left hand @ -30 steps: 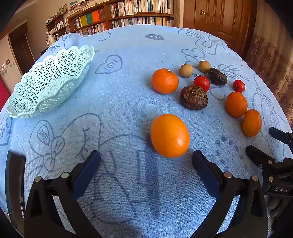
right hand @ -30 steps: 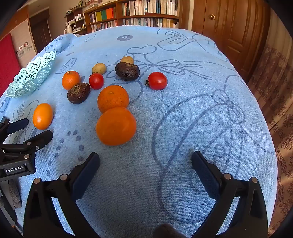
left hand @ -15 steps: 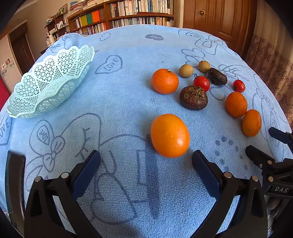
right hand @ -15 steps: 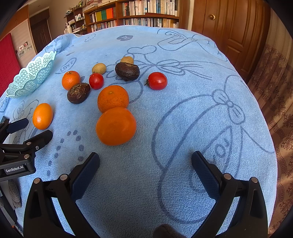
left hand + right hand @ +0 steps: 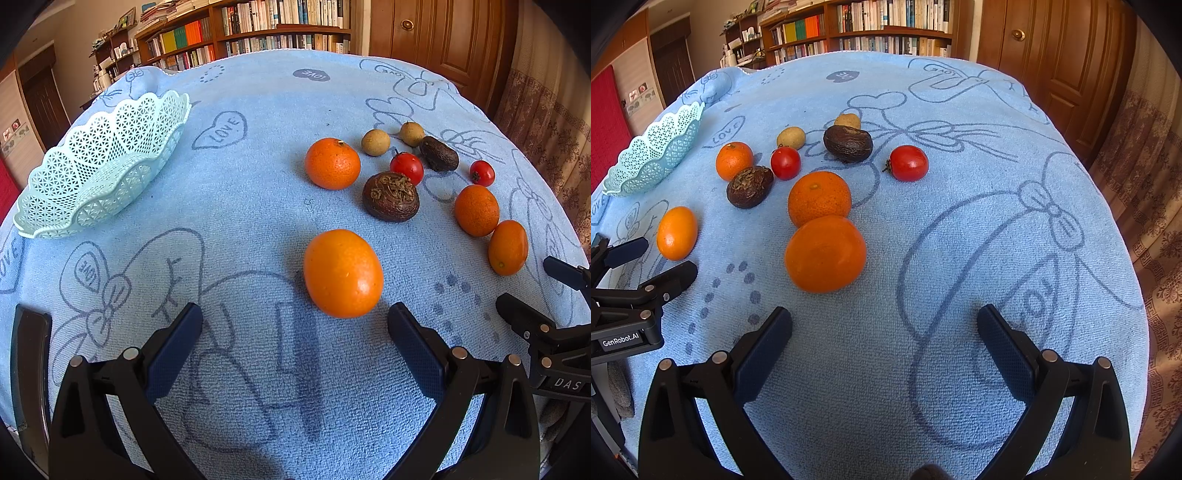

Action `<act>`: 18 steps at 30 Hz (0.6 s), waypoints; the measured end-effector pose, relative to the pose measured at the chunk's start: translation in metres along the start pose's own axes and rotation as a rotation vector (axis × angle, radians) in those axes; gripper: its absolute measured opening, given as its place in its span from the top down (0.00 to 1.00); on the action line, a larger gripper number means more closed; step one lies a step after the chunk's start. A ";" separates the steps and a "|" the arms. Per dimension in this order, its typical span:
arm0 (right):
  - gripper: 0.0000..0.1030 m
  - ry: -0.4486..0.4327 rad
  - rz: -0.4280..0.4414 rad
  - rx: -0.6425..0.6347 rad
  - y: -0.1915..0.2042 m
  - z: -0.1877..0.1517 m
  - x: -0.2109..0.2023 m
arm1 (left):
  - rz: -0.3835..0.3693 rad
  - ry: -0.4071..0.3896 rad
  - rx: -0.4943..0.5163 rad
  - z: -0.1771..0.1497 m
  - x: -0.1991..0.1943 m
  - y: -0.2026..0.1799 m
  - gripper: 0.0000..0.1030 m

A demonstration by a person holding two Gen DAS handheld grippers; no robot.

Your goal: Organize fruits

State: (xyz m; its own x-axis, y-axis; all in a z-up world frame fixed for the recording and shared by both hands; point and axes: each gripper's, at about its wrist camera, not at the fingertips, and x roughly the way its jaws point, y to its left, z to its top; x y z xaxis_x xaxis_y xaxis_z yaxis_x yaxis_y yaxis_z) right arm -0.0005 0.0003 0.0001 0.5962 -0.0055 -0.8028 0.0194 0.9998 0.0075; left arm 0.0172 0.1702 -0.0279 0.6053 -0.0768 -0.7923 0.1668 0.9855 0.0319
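The left gripper (image 5: 295,332) is hovering with its jaws spread wide and holding nothing. The nearest orange (image 5: 342,273) is lying just ahead of it, slightly toward its right finger and roughly round, so no axis matters. The right gripper (image 5: 884,332) is likewise gaping and empty, with another orange (image 5: 825,254) just ahead-left. The basket (image 5: 103,166) is sitting empty, well left of the nearest orange — closer to the left gripper. On the blue cloth (image 5: 240,184) I am counting four oranges, two tomatoes, two dark fruits and two small tan ones.
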 end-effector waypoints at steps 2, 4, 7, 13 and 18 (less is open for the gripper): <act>0.05 0.000 0.001 0.000 0.000 -0.001 0.001 | 0.000 0.000 0.000 0.000 0.000 0.000 0.02; 0.05 0.002 0.004 0.002 0.003 -0.003 -0.001 | 0.000 0.000 0.000 0.000 0.000 0.000 0.02; 0.05 0.008 0.016 0.004 0.002 -0.005 -0.001 | -0.001 0.003 0.000 0.000 -0.001 -0.001 0.02; 0.05 0.014 0.018 -0.005 -0.001 0.000 0.000 | -0.005 0.007 0.000 0.001 0.001 0.001 0.02; 0.05 0.015 0.018 -0.006 -0.001 0.001 0.000 | -0.003 0.006 0.001 0.000 0.001 0.000 0.02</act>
State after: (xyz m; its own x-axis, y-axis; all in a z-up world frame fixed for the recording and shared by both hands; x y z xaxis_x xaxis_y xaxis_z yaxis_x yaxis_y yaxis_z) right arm -0.0001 -0.0003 0.0005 0.5840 0.0129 -0.8116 0.0040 0.9998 0.0188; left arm 0.0181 0.1705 -0.0283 0.6000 -0.0789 -0.7961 0.1694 0.9851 0.0301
